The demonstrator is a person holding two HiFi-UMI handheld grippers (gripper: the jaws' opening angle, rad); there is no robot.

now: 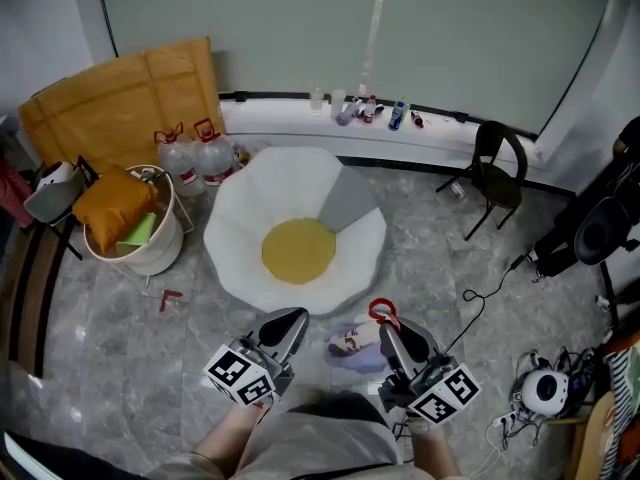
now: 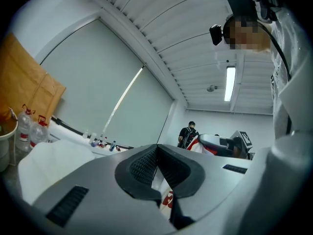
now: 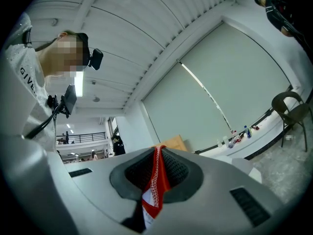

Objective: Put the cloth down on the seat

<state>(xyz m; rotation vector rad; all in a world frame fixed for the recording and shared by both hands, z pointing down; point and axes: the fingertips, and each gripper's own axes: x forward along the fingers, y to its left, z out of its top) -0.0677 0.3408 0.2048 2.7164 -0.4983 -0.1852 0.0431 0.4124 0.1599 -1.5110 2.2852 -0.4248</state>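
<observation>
The seat (image 1: 255, 223) is a white flower-shaped cushion with a yellow centre, lying on the floor ahead of me. My right gripper (image 1: 386, 330) is shut on the cloth (image 1: 355, 346). A red and white fold (image 3: 155, 180) is pinched between its pads, and the rest hangs pale and printed below it. My left gripper (image 1: 297, 317) is to the left of the cloth with its jaws shut. White and red fabric (image 2: 165, 196) shows low in the slit between them. In the head view a strip of floor separates this gripper from the cloth. Both grippers are short of the seat's near edge.
A grey panel (image 1: 348, 200) rests on the seat's far right petal. A white basket (image 1: 150, 248) holding orange stuffing stands at the left, beside water jugs (image 1: 195, 156). A black chair (image 1: 497, 173) is at the right, with cables (image 1: 480, 298) and gear (image 1: 545, 390) on the floor.
</observation>
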